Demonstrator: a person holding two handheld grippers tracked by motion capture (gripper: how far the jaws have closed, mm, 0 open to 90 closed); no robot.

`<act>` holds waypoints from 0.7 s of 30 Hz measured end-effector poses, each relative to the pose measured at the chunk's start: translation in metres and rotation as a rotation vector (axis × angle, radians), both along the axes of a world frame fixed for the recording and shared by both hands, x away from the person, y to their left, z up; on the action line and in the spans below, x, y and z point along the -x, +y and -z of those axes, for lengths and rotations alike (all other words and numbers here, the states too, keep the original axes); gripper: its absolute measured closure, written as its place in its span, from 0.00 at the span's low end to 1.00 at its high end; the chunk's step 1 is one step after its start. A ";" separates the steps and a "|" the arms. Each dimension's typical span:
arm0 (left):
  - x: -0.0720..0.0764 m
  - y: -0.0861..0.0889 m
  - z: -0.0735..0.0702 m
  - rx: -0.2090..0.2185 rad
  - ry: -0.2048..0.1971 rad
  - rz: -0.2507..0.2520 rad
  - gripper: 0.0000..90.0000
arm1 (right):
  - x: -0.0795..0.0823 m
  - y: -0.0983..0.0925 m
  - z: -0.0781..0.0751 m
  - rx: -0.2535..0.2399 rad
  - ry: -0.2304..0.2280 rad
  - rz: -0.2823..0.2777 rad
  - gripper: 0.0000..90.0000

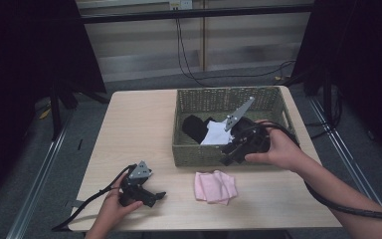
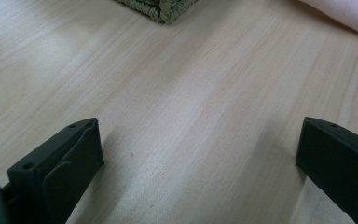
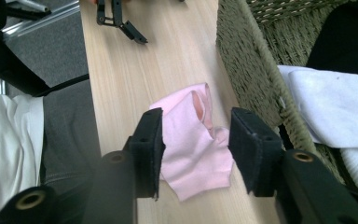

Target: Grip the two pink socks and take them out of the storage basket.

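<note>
Surface: basket at 2 o'clock holds a black cloth and a white cloth. Pink cloth lies outside, at the basket's 6 o'clock, seen between the right gripper's parted jaws, not pinched. Left gripper at 7 o'clock: jaws wide apart, empty.
</note>
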State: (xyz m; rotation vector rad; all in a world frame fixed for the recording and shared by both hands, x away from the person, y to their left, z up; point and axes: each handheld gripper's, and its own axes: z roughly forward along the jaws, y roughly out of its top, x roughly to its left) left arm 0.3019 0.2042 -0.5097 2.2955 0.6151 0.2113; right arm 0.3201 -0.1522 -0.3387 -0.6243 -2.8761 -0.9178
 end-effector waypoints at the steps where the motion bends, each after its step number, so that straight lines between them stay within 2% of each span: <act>1: 0.000 0.000 0.000 0.000 0.000 0.000 0.00 | 0.000 -0.001 0.001 -0.005 -0.009 0.001 0.59; 10: 0.000 0.000 0.000 0.000 0.000 0.000 0.00 | 0.006 -0.019 0.011 -0.008 -0.008 0.031 0.50; 12: 0.000 0.000 0.000 0.000 0.000 0.000 0.00 | 0.008 -0.022 0.013 -0.005 -0.011 0.039 0.48; 15: 0.000 0.000 0.000 0.000 0.000 0.000 0.00 | 0.008 -0.027 0.017 -0.028 -0.022 0.035 0.46; 21: 0.000 0.000 0.000 0.005 -0.001 0.000 0.00 | 0.012 -0.034 0.027 -0.023 -0.038 0.048 0.42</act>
